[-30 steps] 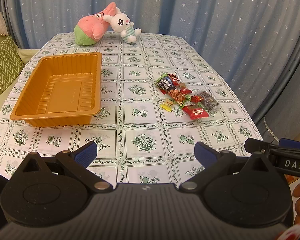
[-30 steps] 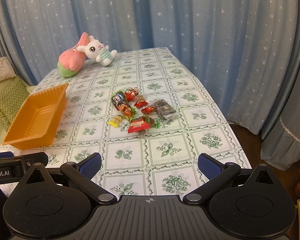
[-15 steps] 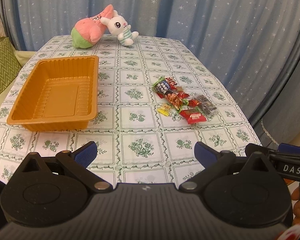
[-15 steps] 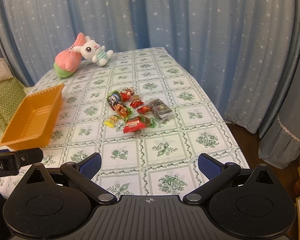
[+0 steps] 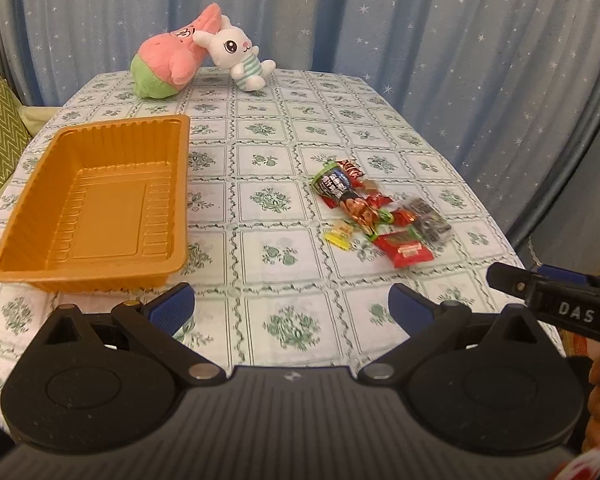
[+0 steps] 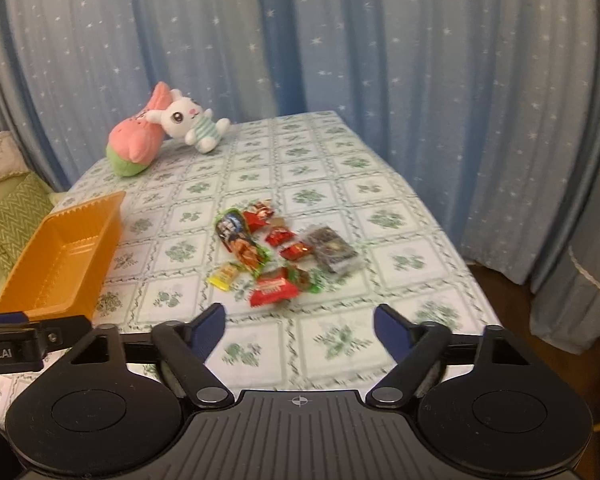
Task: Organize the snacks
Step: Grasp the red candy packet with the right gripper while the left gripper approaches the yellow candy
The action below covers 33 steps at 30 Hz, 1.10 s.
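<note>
Left gripper (image 5: 291, 307) spread wide, holding nothing, hovering above the tablecloth (image 5: 260, 160) near the orange tray (image 5: 90, 206). Right gripper (image 6: 299, 330) likewise wide open and empty, aimed at the snack pile (image 6: 278, 254). Snacks scattered right of the tray, well apart from it. Plush toys (image 5: 198, 54) beyond the tray at the far end.

One orange tray (image 5: 92, 200), two plush toys (image 5: 204, 56), roughly nine snack packets (image 5: 376, 212), two grippers (image 5: 292, 308).

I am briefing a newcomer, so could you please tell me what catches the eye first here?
The orange tray sits empty on the left of the table. A heap of bright snack packets lies to its right. At the far edge, a pink plush and a white bunny lean together.
</note>
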Each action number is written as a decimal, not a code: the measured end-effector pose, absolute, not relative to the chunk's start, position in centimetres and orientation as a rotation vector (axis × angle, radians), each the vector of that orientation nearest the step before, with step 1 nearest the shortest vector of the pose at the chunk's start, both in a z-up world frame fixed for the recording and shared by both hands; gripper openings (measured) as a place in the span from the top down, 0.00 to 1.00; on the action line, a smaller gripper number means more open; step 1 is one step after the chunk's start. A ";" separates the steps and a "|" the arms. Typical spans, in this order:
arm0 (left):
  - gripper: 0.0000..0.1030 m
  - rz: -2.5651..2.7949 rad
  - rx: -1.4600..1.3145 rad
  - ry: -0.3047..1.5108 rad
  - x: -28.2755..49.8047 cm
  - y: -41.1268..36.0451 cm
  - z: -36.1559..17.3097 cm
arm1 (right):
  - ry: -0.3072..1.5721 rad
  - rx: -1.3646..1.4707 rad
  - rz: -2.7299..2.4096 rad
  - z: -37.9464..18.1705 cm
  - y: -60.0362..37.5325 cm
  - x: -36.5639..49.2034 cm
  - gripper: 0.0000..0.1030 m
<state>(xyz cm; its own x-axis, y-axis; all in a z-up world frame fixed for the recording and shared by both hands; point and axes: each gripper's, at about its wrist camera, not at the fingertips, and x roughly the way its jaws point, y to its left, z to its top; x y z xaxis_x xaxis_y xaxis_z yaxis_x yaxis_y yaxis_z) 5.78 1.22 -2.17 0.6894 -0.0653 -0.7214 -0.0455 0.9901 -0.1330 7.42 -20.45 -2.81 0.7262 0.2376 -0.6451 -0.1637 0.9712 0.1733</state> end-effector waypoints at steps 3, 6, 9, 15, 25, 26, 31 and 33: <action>0.01 -0.019 -0.125 0.819 7.4 1.1 -3.2 | 0.730 0.109 0.243 -4.3 -19.9 9.5 0.42; 0.06 -0.033 -0.105 0.835 8.9 1.0 -4.4 | 0.744 0.109 0.259 -5.9 -19.4 11.6 0.51; 0.06 -0.036 -0.105 0.847 10.2 1.1 -5.5 | 0.752 0.098 0.278 -7.3 -18.8 13.6 0.56; 0.06 -0.042 -0.118 0.867 12.0 1.4 -7.0 | 0.778 0.032 0.319 -9.6 -17.0 17.2 0.56; 0.06 -0.041 -0.117 0.898 13.5 1.8 -8.9 | 0.850 -0.031 0.324 -12.4 -15.4 19.2 0.64; 0.06 -0.043 -0.114 0.899 13.6 1.8 -8.9 | 0.849 -0.031 0.323 -12.5 -15.4 19.2 0.64; 0.06 -0.060 -0.101 0.894 14.1 1.4 -9.3 | 0.843 -0.020 0.314 -12.5 -15.6 19.3 0.71; 0.07 -0.080 -0.110 0.877 14.4 1.4 -9.4 | 0.828 -0.003 0.312 -12.2 -16.0 18.9 0.73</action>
<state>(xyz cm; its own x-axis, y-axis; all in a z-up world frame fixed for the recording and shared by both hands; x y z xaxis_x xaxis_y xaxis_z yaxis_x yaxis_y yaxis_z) 14.41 1.35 -9.40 0.6369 -0.1148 -0.7623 0.0243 0.9913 -0.1291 18.90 -15.97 -12.18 0.6333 0.2722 -0.7245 -0.2741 0.9543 0.1189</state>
